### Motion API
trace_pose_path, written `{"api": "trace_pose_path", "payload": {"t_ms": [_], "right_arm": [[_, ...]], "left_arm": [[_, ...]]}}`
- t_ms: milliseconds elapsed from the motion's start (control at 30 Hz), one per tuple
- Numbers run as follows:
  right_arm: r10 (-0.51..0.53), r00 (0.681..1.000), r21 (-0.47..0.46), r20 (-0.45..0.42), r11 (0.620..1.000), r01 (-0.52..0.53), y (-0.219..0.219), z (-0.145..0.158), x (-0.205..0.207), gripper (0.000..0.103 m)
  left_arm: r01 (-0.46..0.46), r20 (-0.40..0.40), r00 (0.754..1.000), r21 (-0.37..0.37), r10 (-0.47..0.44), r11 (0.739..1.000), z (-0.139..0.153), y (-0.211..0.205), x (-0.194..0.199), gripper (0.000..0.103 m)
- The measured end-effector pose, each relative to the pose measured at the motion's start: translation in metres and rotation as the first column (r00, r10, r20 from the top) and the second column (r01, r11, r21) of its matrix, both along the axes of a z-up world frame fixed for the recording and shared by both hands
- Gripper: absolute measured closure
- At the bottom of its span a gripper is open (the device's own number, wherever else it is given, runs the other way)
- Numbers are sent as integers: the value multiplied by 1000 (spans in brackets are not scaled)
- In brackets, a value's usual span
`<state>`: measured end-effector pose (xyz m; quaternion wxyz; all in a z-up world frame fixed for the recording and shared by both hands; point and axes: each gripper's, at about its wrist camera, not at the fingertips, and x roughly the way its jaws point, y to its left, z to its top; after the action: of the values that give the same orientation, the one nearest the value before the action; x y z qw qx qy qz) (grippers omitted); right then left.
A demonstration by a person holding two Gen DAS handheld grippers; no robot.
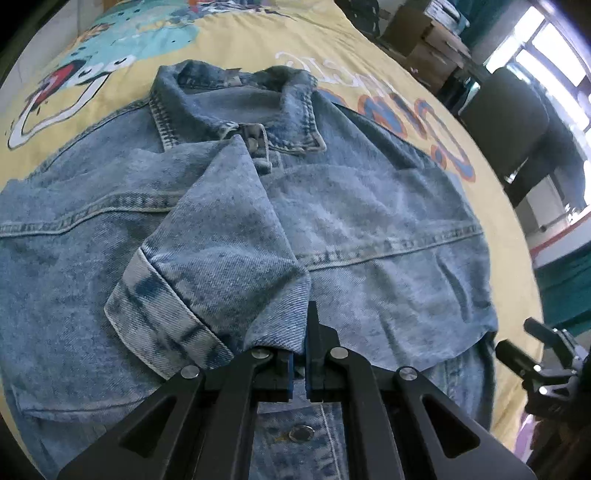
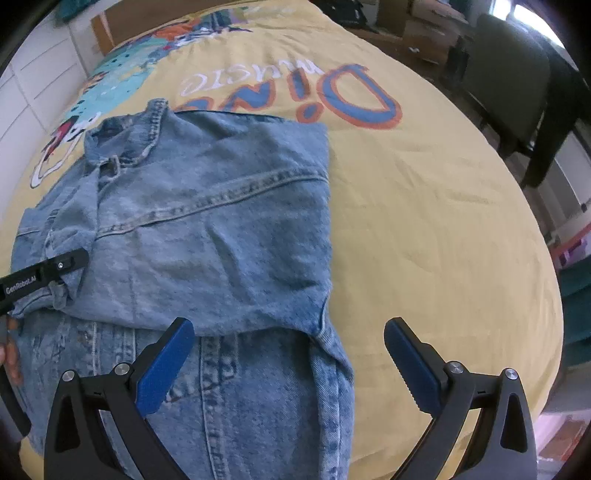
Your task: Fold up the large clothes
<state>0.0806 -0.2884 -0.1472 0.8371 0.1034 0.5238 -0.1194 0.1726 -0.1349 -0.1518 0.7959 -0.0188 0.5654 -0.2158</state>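
A light-blue denim jacket [image 1: 369, 206] lies collar-up on the yellow printed bedspread [image 1: 332, 48]. Its right side is folded inward, giving a straight edge in the right wrist view. One sleeve [image 1: 221, 251] lies across the jacket's front, and my left gripper [image 1: 301, 347] is shut on the sleeve's cuff edge, low over the jacket. In the right wrist view the jacket [image 2: 207, 240] fills the left half, and the left gripper [image 2: 74, 266] pinches the cuff at the far left. My right gripper [image 2: 290, 365] hovers open over the jacket's lower right edge with nothing between its blue pads [image 2: 166, 369].
A dark chair [image 1: 506, 122] stands off the bed's right side beside bright windows, with cardboard boxes [image 1: 417, 33] behind it. The right gripper [image 1: 524, 343] shows at the left wrist view's right edge. Bare yellow bedspread [image 2: 424, 221] stretches right of the jacket. A person's hand [image 2: 11, 354] shows at the left rim.
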Motion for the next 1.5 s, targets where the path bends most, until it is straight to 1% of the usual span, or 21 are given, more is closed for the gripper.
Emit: {"api": "trace_pose_path", "payload": {"t_ms": [67, 100, 133, 167, 233, 267, 300, 333, 400, 567, 733, 900, 967, 1033, 1067, 1167, 1267, 1367, 1500], "right_arm": [[-11, 1000, 6, -2, 1000, 11, -2, -2, -2, 0], [-15, 1000, 8, -1, 1000, 15, -3, -3, -2, 0], [-21, 1000, 11, 0, 1000, 21, -4, -3, -3, 0], [-25, 1000, 15, 2, 1000, 25, -4, -4, -4, 0], [-29, 1000, 24, 8, 999, 29, -5, -3, -5, 0], [-31, 999, 28, 11, 999, 31, -6, -3, -6, 0], [-32, 999, 31, 14, 999, 32, -6, -2, -7, 0], [-32, 999, 33, 16, 999, 32, -7, -2, -7, 0], [-33, 999, 34, 21, 999, 32, -7, 0, -9, 0], [-43, 999, 41, 32, 998, 42, -11, 3, -19, 0], [-37, 999, 33, 28, 999, 36, -9, 4, -23, 0], [-20, 1000, 33, 24, 999, 19, -2, 2, -22, 0], [-9, 1000, 34, 23, 999, 8, 3, 1, -19, 0], [5, 1000, 32, 23, 999, -5, 9, 1, -17, 0], [11, 1000, 29, 22, 1000, -12, 12, 1, -16, 0], [30, 999, 26, 24, 999, -31, 21, 3, -12, 0], [50, 999, 19, 21, 999, -50, 32, 3, -6, 0], [79, 997, 16, 12, 997, -79, 45, 3, 0, 0], [115, 993, 4, 0, 993, -115, 60, 3, 7, 0]], "left_arm": [[4, 4, 1000, 18, -4, 1000, -1, -2, 0, 99], [4, 2, 1000, 28, -4, 1000, -1, -4, 1, 95], [3, -1, 1000, 32, -3, 999, 0, -5, 2, 84], [5, -5, 1000, 29, -5, 1000, 0, -6, 2, 76], [15, -11, 1000, 18, -15, 1000, 5, -9, 0, 39], [21, -4, 1000, 21, -21, 1000, 10, -12, -2, 31], [25, 4, 1000, 27, -25, 999, 13, -14, -4, 18], [30, 11, 999, 34, -30, 999, 17, -17, -5, 9], [35, 16, 999, 53, -36, 998, 22, -21, -9, 3], [28, 34, 999, 75, -30, 997, 29, -16, -14, 2], [28, 64, 997, 82, -33, 996, 40, 9, -19, 1], [-25, 109, 994, 121, 12, 992, 51, 57, -23, 1], [-55, 132, 991, 163, 34, 985, 53, 82, -25, 1], [-88, 151, 987, 216, 56, 972, 52, 109, -25, 1], [-112, 150, 986, 239, 77, 964, 50, 125, -25, 1], [-168, 134, 982, 271, 135, 948, 40, 169, -27, 1], [-202, 116, 978, 298, 175, 933, 23, 200, -31, 1], [-218, 94, 976, 323, 197, 921, 5, 216, -36, 1], [-209, 51, 978, 321, 203, 924, -18, 223, -42, 1]]}}
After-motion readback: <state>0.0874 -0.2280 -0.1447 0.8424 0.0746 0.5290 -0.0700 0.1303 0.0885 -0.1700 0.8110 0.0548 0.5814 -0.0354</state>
